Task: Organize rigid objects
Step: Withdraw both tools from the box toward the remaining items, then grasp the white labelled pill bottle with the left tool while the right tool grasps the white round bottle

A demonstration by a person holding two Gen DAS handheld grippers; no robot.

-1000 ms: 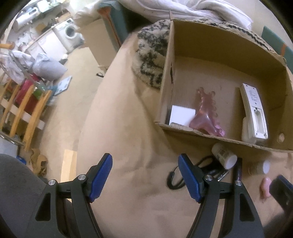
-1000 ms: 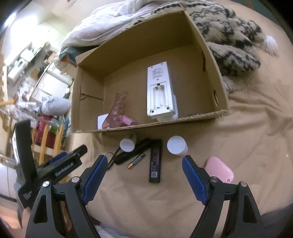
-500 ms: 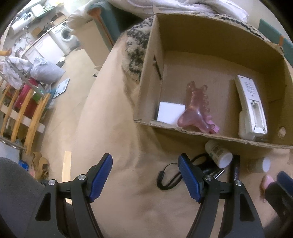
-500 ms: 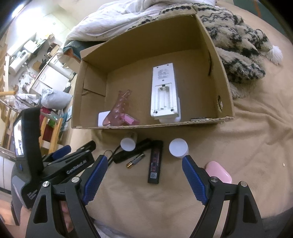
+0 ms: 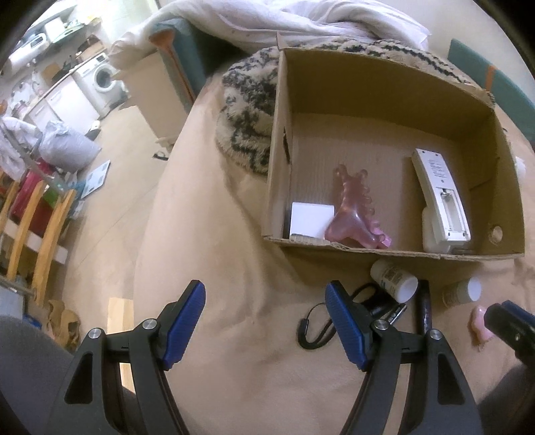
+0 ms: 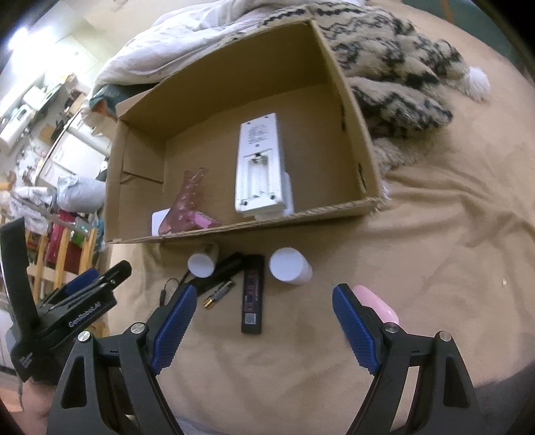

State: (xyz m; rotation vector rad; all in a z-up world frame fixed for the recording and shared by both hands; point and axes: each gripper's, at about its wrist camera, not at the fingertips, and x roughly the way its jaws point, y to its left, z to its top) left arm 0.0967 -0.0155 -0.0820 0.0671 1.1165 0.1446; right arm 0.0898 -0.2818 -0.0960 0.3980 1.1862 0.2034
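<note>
An open cardboard box (image 6: 351, 97) (image 5: 281, 140) lies on the tan bed cover. Inside are a white remote (image 6: 257, 167) (image 5: 441, 197), a pink comb-like piece (image 6: 190, 204) (image 5: 351, 214) and a white card (image 5: 311, 219). In front of the box lie two white-capped bottles (image 6: 289, 267) (image 6: 202, 262), a black stick (image 6: 252, 294), a battery (image 6: 219, 294), a black corded item (image 6: 224, 271) and a pink case (image 6: 376, 299). My right gripper (image 6: 260, 323) is open above the black stick. My left gripper (image 5: 265, 323) is open over bare cover, left of the corded item (image 5: 314, 321).
A patterned furry blanket (image 6: 398, 77) and white duvet (image 5: 321, 20) lie behind the box. The bed's left edge drops to the floor, with a wooden rack (image 5: 30, 217), a grey bag (image 5: 67, 147) and a washing machine (image 5: 103, 75) beyond.
Both grippers have stayed open. The left view has swung slightly, the box shifting right again after moving left. The right gripper has drawn a little closer to the items.
</note>
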